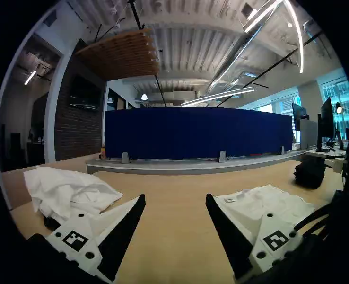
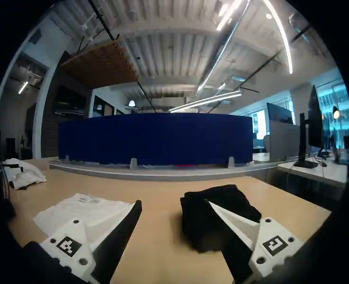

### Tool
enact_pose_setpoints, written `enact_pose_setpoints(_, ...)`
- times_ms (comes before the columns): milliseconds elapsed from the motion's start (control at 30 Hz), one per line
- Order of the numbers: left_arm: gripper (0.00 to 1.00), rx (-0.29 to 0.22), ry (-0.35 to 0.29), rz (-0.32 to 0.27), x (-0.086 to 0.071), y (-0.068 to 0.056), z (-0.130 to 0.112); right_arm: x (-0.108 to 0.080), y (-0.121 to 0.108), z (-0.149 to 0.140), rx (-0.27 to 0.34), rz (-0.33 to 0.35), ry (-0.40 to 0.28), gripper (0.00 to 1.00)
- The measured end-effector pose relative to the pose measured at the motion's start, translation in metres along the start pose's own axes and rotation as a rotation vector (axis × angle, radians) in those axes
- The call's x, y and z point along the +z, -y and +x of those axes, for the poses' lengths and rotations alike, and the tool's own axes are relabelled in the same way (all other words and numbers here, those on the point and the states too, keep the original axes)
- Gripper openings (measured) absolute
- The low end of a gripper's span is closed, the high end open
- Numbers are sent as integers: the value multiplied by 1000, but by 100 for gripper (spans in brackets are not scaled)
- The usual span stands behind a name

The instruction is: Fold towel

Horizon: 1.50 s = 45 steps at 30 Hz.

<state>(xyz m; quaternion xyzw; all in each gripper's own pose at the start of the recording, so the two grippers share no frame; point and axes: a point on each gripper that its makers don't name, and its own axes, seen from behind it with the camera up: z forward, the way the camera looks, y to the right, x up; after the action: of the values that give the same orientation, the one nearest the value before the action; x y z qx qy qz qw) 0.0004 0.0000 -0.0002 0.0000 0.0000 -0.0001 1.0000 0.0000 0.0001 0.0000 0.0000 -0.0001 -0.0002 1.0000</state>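
A crumpled white towel (image 1: 65, 189) lies in a heap on the wooden table at the left in the left gripper view; it appears again small at the far left as the crumpled towel (image 2: 23, 177). A flat folded white towel (image 1: 264, 201) lies at the right, seen also as the folded white towel (image 2: 80, 210). A folded black towel (image 2: 217, 213) rests further right, also seen as the black towel (image 1: 310, 173). My left gripper (image 1: 174, 203) is open above bare table between the two white towels. My right gripper (image 2: 172, 206) is open, between the white and black folded towels.
A blue partition (image 1: 193, 132) on a grey rail runs along the table's far edge. Monitors (image 2: 311, 137) stand on a neighbouring desk at the right. Black cables (image 1: 326, 213) hang at the right of the left gripper view. The table (image 1: 174, 227) edge lies near the crumpled towel.
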Motion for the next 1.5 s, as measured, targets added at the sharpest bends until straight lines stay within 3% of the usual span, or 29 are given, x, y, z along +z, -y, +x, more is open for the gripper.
enact_pose_setpoints(1267,95,-3,1,0,-1,0,0,0,-1,0,-1,-7,-2,100)
enact_pose_setpoints(1367,95,-8,1,-5,1,-1,7,1,-2,8,-1,-10,-4,100)
enact_pose_setpoints(1500,95,-9,-22,-9,1,-1,37,0,1,39,-14,-9,-31,100)
